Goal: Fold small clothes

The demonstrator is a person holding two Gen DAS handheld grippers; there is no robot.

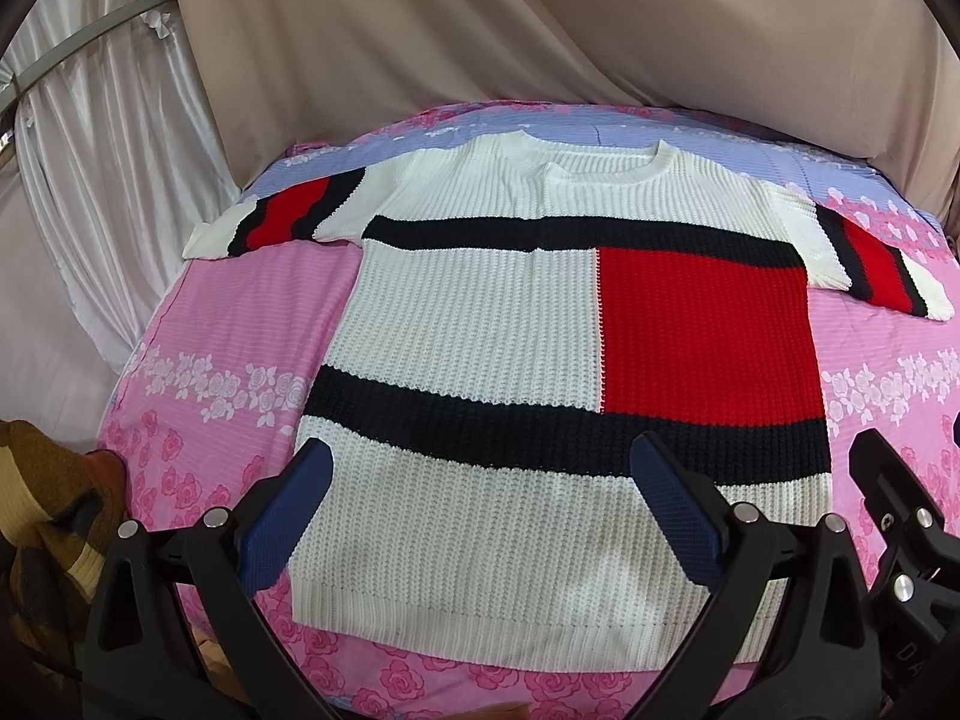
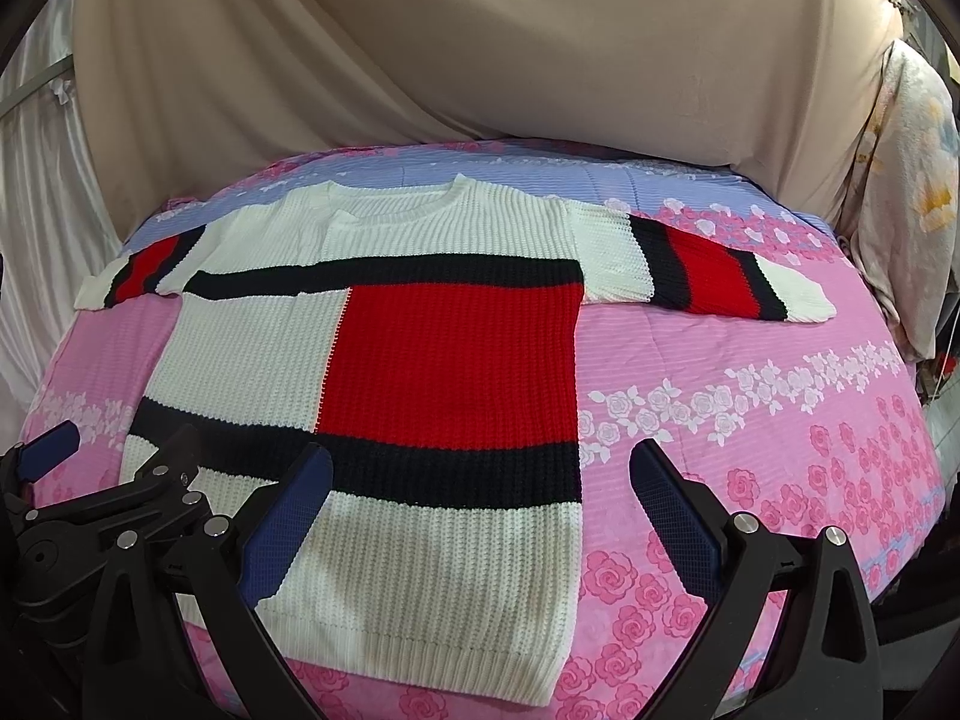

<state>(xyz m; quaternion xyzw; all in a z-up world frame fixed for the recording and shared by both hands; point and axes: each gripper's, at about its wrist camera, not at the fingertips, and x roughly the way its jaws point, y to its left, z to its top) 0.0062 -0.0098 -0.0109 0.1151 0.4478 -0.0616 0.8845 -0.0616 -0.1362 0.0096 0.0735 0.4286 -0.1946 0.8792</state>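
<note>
A knitted sweater (image 1: 480, 336), white with a red block and black bands, lies flat and spread out on the pink floral bed cover (image 1: 252, 312), sleeves out to both sides. It also shows in the right wrist view (image 2: 420, 360). My left gripper (image 1: 480, 456) is open and empty, hovering above the sweater's hem area. My right gripper (image 2: 480, 462) is open and empty above the hem's right side. The right gripper shows at the left wrist view's right edge (image 1: 900, 498); the left gripper shows at the right wrist view's left edge (image 2: 90, 480).
The bed cover (image 2: 750, 360) turns blue-lilac at the far side. Beige draped cloth (image 1: 600, 30) hangs behind the bed, with white curtains (image 1: 108, 120) at left. A brown and yellow checked cloth (image 1: 42, 510) lies at the near left. A floral fabric (image 2: 912, 180) hangs at far right.
</note>
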